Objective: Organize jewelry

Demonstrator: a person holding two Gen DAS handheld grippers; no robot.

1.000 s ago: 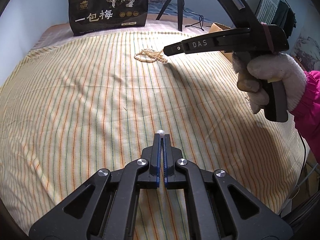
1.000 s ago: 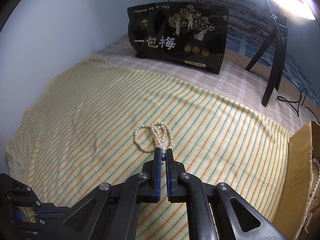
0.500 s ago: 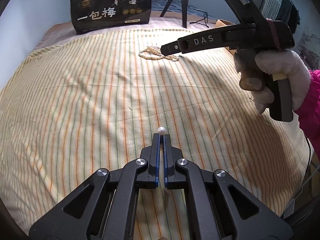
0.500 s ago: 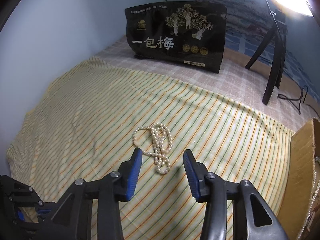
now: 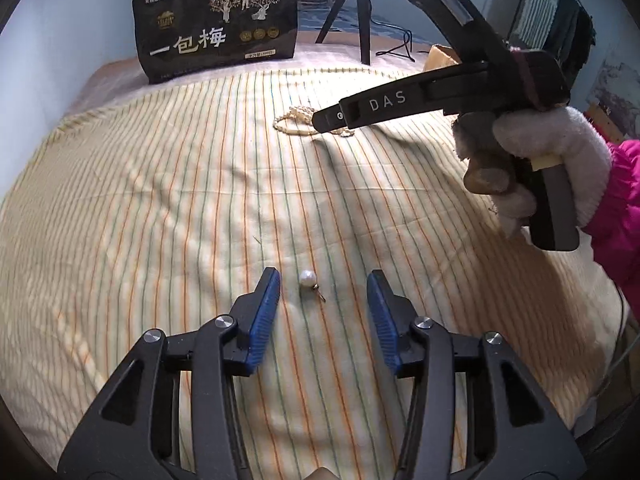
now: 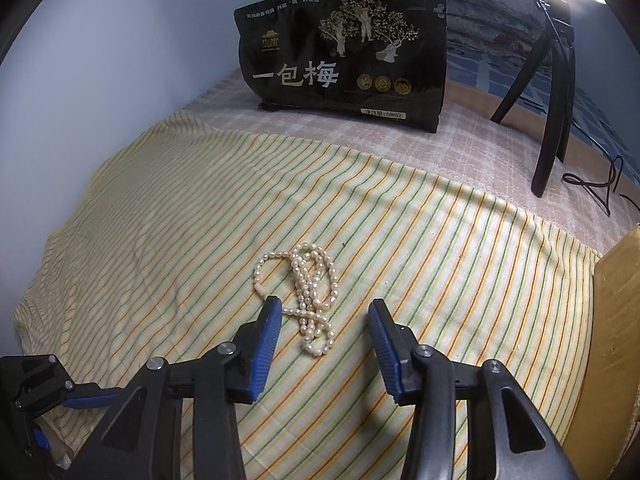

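Observation:
A single pearl earring (image 5: pixel 309 278) with a small metal post lies on the striped cloth (image 5: pixel 160 200), between the tips of my open left gripper (image 5: pixel 323 286). A bunched pearl necklace (image 6: pixel 308 292) lies on the same cloth just ahead of my open, empty right gripper (image 6: pixel 325 314). In the left wrist view the necklace (image 5: pixel 294 126) is far off, partly hidden behind the right gripper's black body (image 5: pixel 420 100), held by a gloved hand (image 5: pixel 532 160).
A black snack bag (image 6: pixel 344 48) with gold print stands at the far edge. A black tripod (image 6: pixel 552 80) and cable stand at the back right. A cardboard box (image 6: pixel 612 320) sits at the cloth's right edge.
My left gripper has opened and released the pearl earring onto the cloth. My right gripper opened half a second ago, let go of the necklace and stays open.

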